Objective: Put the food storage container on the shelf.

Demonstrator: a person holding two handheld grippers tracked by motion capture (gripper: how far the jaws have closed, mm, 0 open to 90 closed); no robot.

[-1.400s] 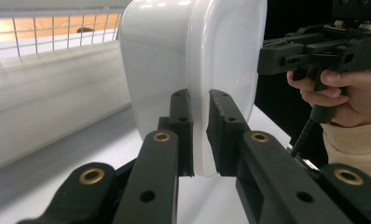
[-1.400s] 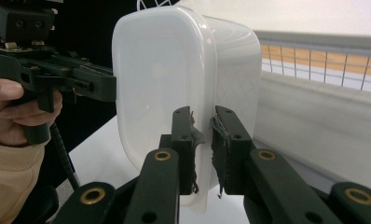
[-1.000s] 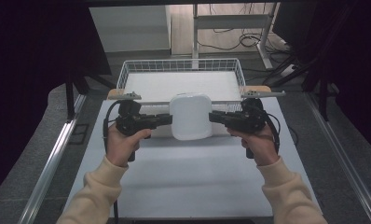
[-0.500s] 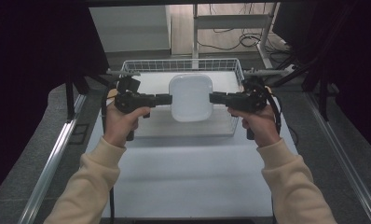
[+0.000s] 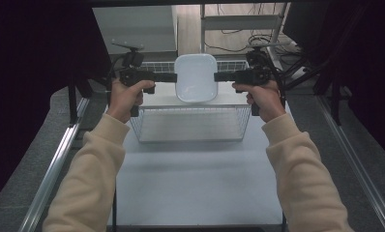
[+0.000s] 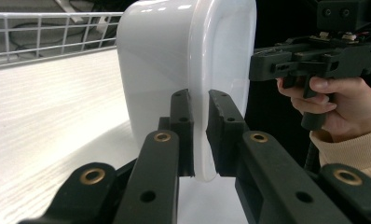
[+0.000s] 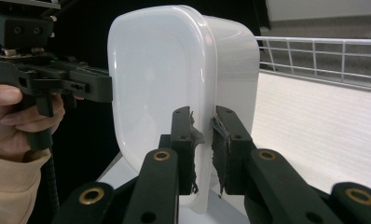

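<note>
White plastic tub held aloft above the wire basket, pinched by both grippers.
Left gripper and right gripper each clamp an opposite rim; keep both level and lower together into the basket.

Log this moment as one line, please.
white container lifted over wire basket | left gripper shut on rim | right gripper shut on opposite rim

You hold a white tub, glossy plastic with rounded corners and a flat rim, lifted clear above the wire basket. It is tipped on its side, so its broad face looks back at you. Its rim is pinched at both opposite edges.
</note>
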